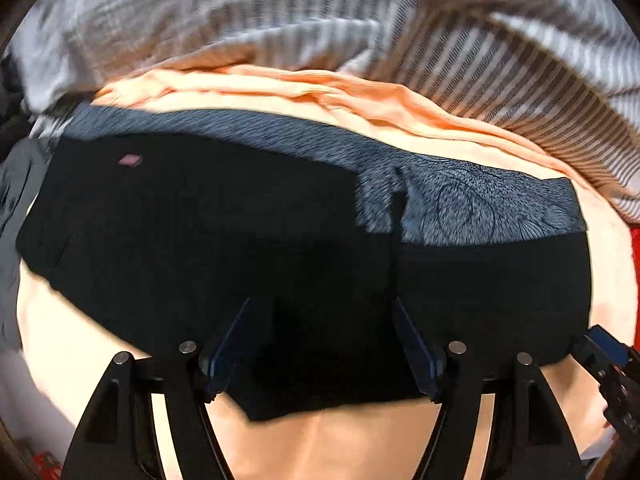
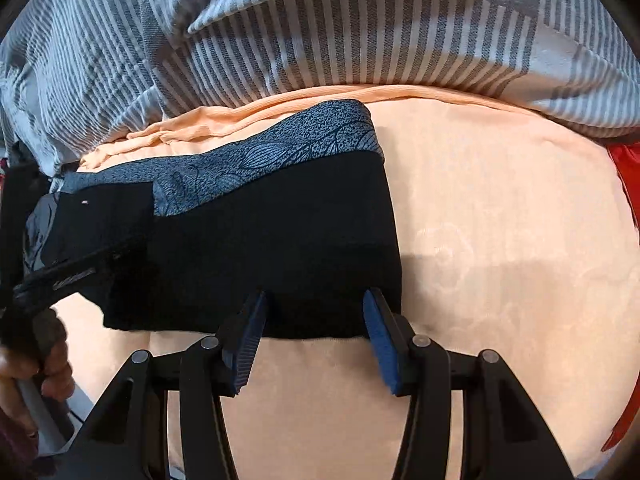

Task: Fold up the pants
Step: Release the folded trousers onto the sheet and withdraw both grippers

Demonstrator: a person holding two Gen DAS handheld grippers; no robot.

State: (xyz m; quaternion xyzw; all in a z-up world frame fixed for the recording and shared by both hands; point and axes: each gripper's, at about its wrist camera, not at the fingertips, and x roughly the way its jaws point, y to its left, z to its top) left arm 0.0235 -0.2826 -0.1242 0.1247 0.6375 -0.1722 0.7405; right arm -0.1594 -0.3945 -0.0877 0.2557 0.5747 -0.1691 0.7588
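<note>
The black pants (image 1: 208, 232) lie folded on the peach bed sheet (image 1: 80, 344), with a grey leaf-patterned waistband (image 1: 480, 208) along their far edge. My left gripper (image 1: 322, 328) is open, its blue-padded fingers spread just above the pants' near edge. In the right wrist view the same pants (image 2: 272, 240) and waistband (image 2: 280, 148) lie left of centre. My right gripper (image 2: 316, 320) is open over the pants' near right corner. The left gripper (image 2: 60, 276) shows at the left of that view, held by a hand.
A grey-and-white striped blanket (image 2: 320, 32) is bunched along the far side of the bed. Bare peach sheet (image 2: 500, 220) stretches right of the pants. Something red (image 2: 628, 168) sits at the right edge. Dark grey clothing (image 1: 16, 200) lies at the left.
</note>
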